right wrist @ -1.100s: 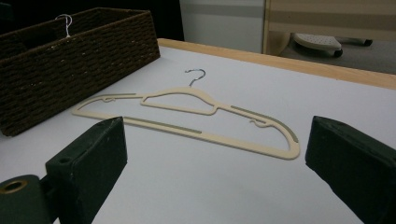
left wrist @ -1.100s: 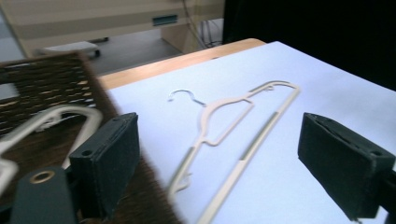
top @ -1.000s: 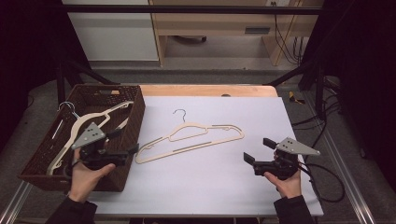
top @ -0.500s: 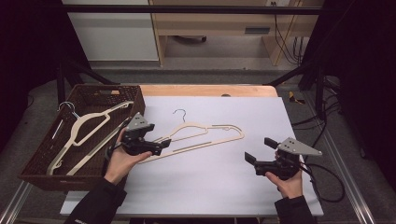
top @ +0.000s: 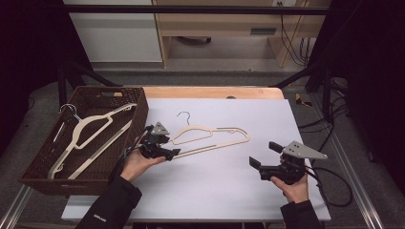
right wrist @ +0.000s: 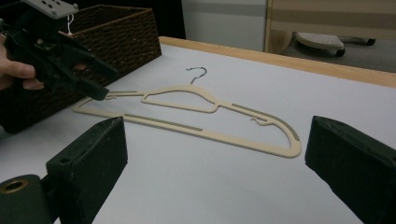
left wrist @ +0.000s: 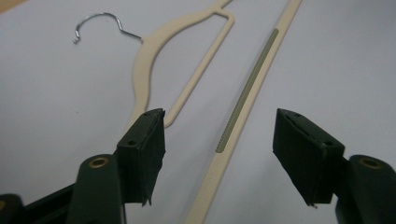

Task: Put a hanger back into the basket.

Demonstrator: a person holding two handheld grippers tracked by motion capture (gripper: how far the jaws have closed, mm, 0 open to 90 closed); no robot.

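Tabletop [top: 219,186], seemingly pale matte sheet, carries a basket [top: 45,167] and a hanger [top: 212,138].

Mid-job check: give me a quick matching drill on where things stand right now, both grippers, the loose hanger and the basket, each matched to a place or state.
Things:
1. left gripper
2. right gripper
3. hanger on the table
4. wicker basket

Places or states:
A. lying flat on the white tabletop, metal hook pointing to the far side
B. open, jaws either side of the hanger's bottom bar at its left end
C. at the table's left edge, holding another hanger
D. open, held over the table's near right part, apart from the hanger

Pairs: 1-B, 2-D, 3-A, 4-C
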